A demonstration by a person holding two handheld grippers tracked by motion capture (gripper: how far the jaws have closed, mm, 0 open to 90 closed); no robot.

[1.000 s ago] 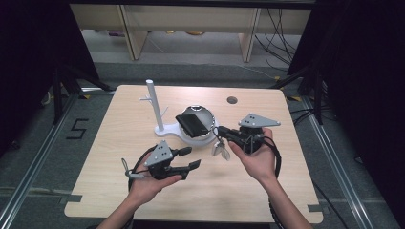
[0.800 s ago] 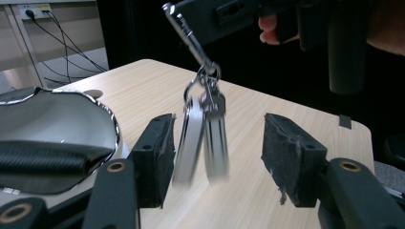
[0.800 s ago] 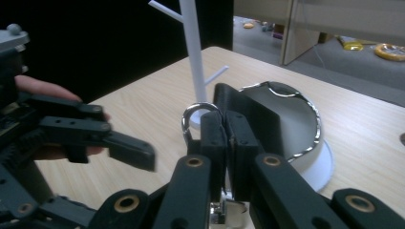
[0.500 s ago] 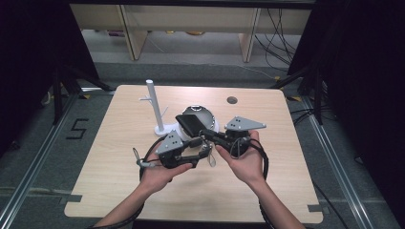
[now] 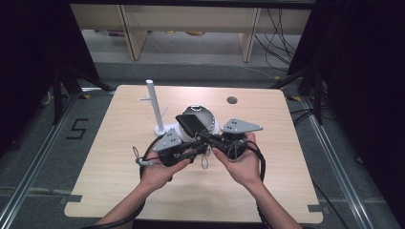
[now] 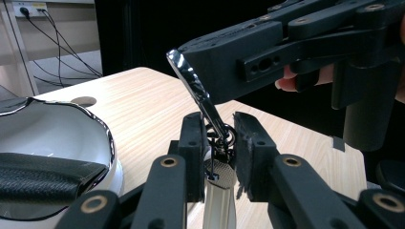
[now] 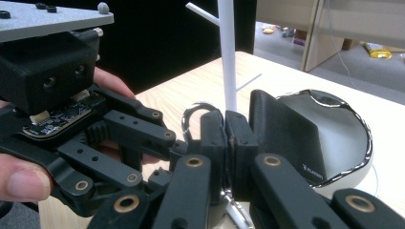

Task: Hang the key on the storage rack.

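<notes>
your left claw (image 5: 198, 149) and right claw (image 5: 204, 136) meet just in front of the white bowl (image 5: 212, 125), above the tabletop (image 5: 119, 157). both hold one key ring assembly (image 5: 205, 157).

right claw: the jaws are closed on a thin metal ring (image 7: 193, 114); in the right gripper view the two pads press together with the ring's loop rising just beside them. in the left gripper view the right claw (image 6: 191, 76) shows a shiny flat metal strip (image 6: 198, 93) running from its tip down to the small black rings (image 6: 224, 138).

left claw: its jaws have just been closing. in the left gripper view the black rings and a flat metal tab (image 6: 220, 174) sit between the pads; the pads stand close on either side, with narrow gaps visible, so you cannot tell whether they press on the piece.

a loop of the key ring assembly hangs below the claws, towards you from the bowl, and is clear of the tabletop.

a black pouch (image 5: 190, 123) lies tilted in the bowl. a white stand with pegs (image 5: 154, 107) rises just beside the bowl, on its left in the high view.
</notes>
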